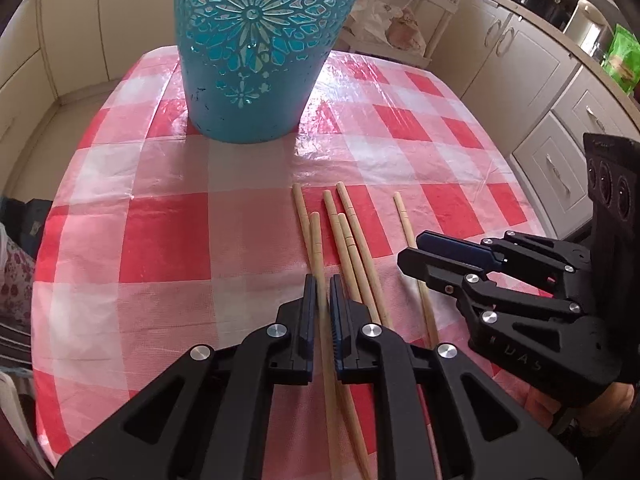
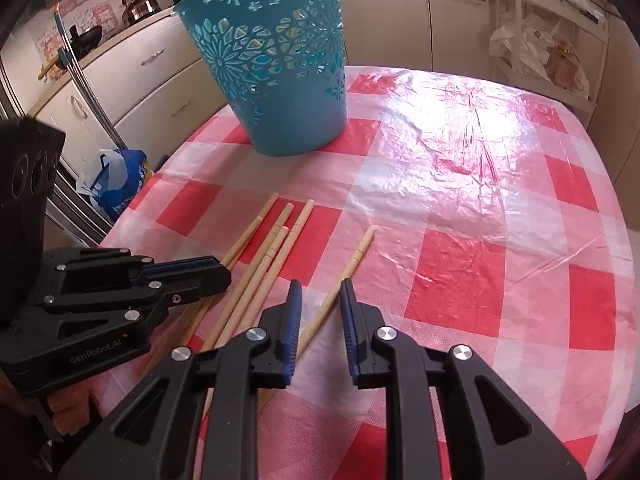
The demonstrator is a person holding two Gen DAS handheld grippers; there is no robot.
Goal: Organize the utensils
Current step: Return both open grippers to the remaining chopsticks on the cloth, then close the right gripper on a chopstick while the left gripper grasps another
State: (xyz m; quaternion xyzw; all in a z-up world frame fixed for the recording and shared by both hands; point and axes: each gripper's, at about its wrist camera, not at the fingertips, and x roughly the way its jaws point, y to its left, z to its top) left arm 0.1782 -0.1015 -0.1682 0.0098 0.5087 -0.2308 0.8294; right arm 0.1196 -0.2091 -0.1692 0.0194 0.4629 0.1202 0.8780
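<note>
Several wooden chopsticks [image 1: 352, 240] lie side by side on the red-and-white checked tablecloth [image 1: 160, 200]. A tall teal perforated basket [image 1: 256, 48] stands upright behind them; it also shows in the right wrist view [image 2: 280, 64]. My left gripper [image 1: 322, 284] is shut on one chopstick [image 1: 316, 240], which runs between its blue pads. My right gripper [image 2: 320, 292] is open and astride a lone chopstick [image 2: 356, 256] lying to the right of the group [image 2: 272, 248]. The right gripper [image 1: 412, 246] also shows in the left wrist view, and the left gripper [image 2: 220, 268] in the right wrist view.
Cream kitchen cabinets [image 1: 532, 64] surround the table. A white shelf rack with plastic bags [image 2: 536, 52] stands behind it. A blue-and-white bag [image 2: 116, 180] sits on the floor at the left. A kettle [image 2: 138, 2] stands on the counter.
</note>
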